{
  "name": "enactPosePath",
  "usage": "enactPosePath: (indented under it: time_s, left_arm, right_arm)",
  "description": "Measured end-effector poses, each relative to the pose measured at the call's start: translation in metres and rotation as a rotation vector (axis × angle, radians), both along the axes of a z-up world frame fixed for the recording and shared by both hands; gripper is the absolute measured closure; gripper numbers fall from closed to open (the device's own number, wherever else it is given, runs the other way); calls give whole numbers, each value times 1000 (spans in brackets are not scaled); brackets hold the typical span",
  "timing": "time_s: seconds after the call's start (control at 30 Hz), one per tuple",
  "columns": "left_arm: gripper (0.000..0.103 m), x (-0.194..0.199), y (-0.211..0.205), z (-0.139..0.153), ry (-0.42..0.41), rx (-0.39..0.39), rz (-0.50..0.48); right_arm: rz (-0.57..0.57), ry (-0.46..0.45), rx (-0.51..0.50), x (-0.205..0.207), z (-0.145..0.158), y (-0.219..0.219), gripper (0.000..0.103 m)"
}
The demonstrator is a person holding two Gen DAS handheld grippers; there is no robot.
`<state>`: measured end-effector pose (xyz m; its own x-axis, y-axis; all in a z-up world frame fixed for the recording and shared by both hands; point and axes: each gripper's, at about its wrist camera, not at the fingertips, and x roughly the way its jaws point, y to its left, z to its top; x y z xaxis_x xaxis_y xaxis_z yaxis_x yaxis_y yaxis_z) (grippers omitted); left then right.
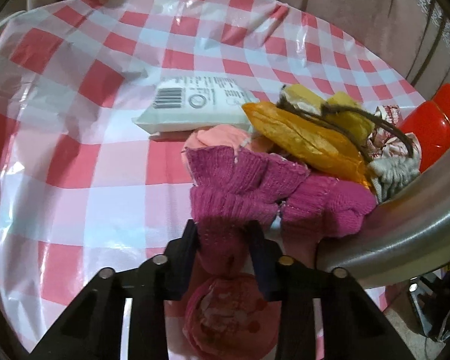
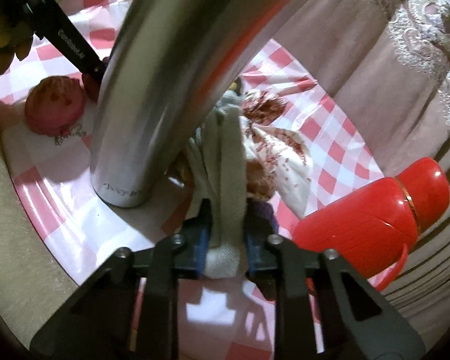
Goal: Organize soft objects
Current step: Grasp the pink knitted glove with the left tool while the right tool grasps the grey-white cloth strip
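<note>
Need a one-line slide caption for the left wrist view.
Left gripper shut on a magenta knit glove at the edge of a soft-goods pile on a red-checked tablecloth, beside a steel bottle.

Left gripper: black angular frame, slotted arms, four round metal pins (one brass-toned), dark fingers. Right gripper: the same black frame, silver screws, blue pads on its fingers. From the right wrist, the left gripper's black bar carries white lettering (illegible).

Left tongs around magenta knit
</note>
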<state>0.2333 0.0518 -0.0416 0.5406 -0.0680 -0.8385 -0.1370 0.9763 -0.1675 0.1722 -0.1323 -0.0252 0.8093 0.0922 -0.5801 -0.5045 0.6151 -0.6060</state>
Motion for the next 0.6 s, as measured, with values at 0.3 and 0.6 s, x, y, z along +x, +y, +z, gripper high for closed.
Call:
enactPosePath:
  time_s: [0.3,0.6]
  left_arm:
    - [78,-19,4,14,-36,-6,37]
    - [79,-45,1,33,-88,21,78]
  right_arm:
    - [1,-15,83,-24,23,-15,87]
    - [-21,7,174,-39,42,-37,89]
